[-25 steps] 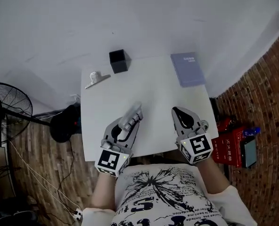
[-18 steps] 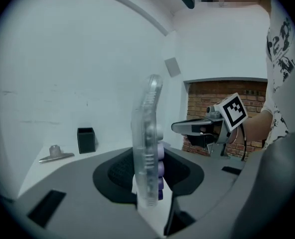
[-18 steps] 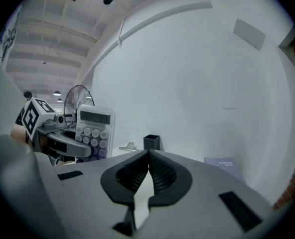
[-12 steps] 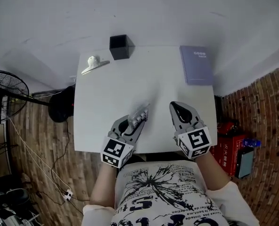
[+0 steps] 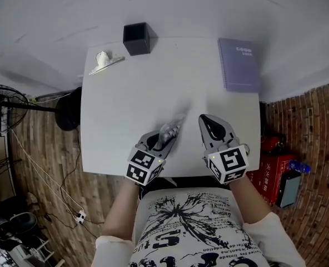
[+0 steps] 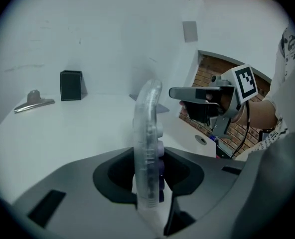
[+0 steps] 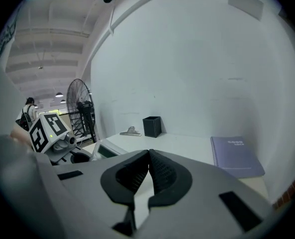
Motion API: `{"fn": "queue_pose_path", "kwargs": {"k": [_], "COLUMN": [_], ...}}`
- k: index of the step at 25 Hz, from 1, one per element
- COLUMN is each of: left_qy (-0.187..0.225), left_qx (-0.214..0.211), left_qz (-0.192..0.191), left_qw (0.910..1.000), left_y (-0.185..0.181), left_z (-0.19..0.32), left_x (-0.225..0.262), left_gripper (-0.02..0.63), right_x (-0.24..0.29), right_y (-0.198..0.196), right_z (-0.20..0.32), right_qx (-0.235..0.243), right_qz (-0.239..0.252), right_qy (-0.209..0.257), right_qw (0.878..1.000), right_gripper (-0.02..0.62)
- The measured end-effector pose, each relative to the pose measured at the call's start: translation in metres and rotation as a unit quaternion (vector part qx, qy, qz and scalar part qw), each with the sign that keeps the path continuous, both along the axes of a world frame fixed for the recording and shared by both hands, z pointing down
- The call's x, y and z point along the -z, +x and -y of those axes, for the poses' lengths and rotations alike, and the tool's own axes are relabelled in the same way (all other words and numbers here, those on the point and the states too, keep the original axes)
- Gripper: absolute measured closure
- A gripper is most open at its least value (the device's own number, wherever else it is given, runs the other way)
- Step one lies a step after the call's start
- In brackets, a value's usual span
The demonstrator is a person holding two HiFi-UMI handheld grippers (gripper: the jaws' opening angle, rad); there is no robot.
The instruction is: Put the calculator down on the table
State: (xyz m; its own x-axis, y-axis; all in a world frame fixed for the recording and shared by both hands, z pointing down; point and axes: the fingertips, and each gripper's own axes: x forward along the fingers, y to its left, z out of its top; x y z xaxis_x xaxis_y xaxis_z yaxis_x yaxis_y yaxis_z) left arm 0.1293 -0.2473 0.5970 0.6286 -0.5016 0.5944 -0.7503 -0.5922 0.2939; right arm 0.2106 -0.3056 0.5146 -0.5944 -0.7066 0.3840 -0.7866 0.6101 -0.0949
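The left gripper is clamping the calculator edge-on between its jaws, with the keys facing the right gripper. It is hanging over the near edge of the white table, about midway along; I cannot tell whether the calculator is touching the top. The right gripper is hovering just beside it, jaws pressed together on nothing. A wide stretch of bare top is lying between the grippers and the far edge. There a black box is standing, with a metal clip lying at the far left corner and a purple notebook at the far right corner. The notebook's white cover print is showing too small to read.
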Motion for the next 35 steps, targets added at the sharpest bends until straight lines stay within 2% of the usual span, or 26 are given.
{"fn": "queue_pose_path", "kwargs": {"k": [8, 14, 18, 28, 32, 35], "left_qy": [-0.065, -0.087, -0.089, -0.09, -0.09, -0.087], "left_qx": [0.044, 0.089, 0.121, 0.149, 0.176, 0.198], "left_qz": [-0.046, -0.043, -0.032, -0.025, -0.029, -0.012], "left_qw": [0.9958, 0.9914, 0.9882, 0.9845, 0.9799, 0.9762], "left_y": [-0.005, -0.014, -0.025, -0.04, -0.051, -0.065], "left_z": [0.019, 0.038, 0.046, 0.048, 0.048, 0.048], "left_x": [-0.012, -0.018, -0.023, -0.03, -0.037, -0.042], "left_gripper": [0.453, 0.425, 0.409, 0.388, 0.37, 0.364], "right_x": [-0.009, -0.016, -0.016, -0.022, -0.021, -0.02], "right_y": [-0.004, -0.006, -0.009, -0.01, -0.011, -0.011], "right_z": [0.006, 0.01, 0.013, 0.017, 0.014, 0.012], "right_qx": [0.009, 0.011, 0.014, 0.011, 0.01, 0.008], "right_qz": [-0.009, -0.019, -0.018, -0.019, -0.017, -0.017], "right_qy": [-0.004, -0.015, -0.018, -0.027, -0.024, -0.023], "right_qw": [1.0, 1.0, 1.0, 0.999, 1.0, 1.0], "right_gripper": [0.58, 0.58, 0.58, 0.58, 0.58, 0.58]}}
